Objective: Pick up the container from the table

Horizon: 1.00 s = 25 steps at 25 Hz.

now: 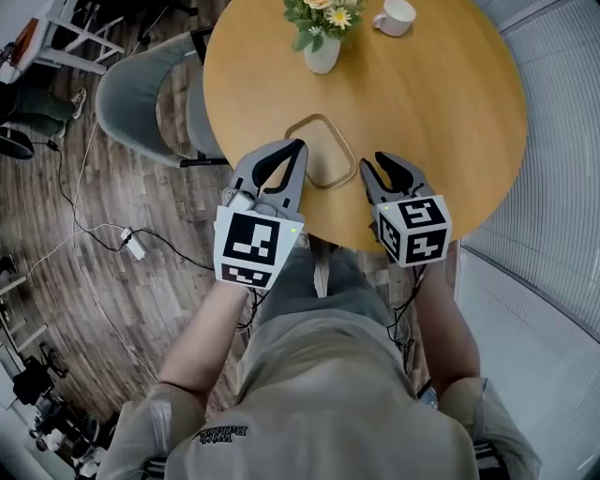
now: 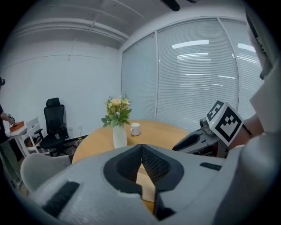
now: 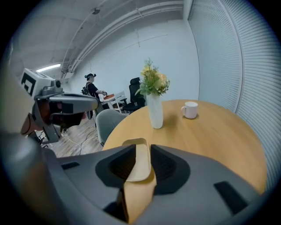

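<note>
A round wooden worktop point(image 1: 441, 103) stands on a plank floor point(image 1: 112, 178), with slatted blinds point(image 1: 553, 169) along the right side of the room. One grey chair point(image 1: 131, 89) is drawn up at the worktop's left edge, and cables point(image 1: 103, 230) trail across the floor.

On the worktop are three things: one vase of flowers point(image 1: 322, 47), one white cup point(image 1: 396, 17) beside it, and one shallow tan container point(image 1: 321, 150) near the front edge.

The left claw point(image 1: 299, 144) has its tips pressed together, empty, over the container's left rim. The right claw point(image 1: 373, 161) is narrowly parted just beside the container's right corner.
</note>
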Motion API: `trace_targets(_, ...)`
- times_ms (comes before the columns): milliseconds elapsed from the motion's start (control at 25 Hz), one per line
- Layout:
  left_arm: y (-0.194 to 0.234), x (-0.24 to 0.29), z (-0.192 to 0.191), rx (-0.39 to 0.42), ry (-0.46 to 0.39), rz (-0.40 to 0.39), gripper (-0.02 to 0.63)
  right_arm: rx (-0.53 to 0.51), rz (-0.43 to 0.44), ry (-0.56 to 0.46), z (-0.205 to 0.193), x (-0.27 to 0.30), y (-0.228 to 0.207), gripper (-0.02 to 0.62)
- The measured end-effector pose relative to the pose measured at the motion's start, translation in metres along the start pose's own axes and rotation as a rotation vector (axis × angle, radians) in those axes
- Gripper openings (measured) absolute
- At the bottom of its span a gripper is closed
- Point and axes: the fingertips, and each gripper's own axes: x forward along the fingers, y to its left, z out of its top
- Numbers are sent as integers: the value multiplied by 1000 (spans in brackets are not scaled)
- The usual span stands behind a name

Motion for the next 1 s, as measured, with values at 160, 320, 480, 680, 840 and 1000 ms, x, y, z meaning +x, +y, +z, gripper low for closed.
trace_targets(160, 4, 15, -22, -10, 45, -11, 21, 42, 9, 50, -18, 23, -5, 106)
trace_targets(320, -3, 31, -43, -27, 86, -43, 21, 55, 18, 106, -38, 41, -7, 106)
trace_targets(480, -6, 42, -57, -39, 115, -67, 21, 63, 14, 154, -56, 57, -12, 106)
trace_targets(680, -13, 46, -72, -55, 142, -90, 21, 75, 2, 216, -81, 70, -13, 106)
trace_targets(840, -17, 49, -77, -60, 159, -97, 21, 95, -4, 252, -94, 76, -15, 104)
trace_targets(1000, -27, 48, -82, -51, 175, -136, 21, 122, 9, 282, -103, 81, -11, 101)
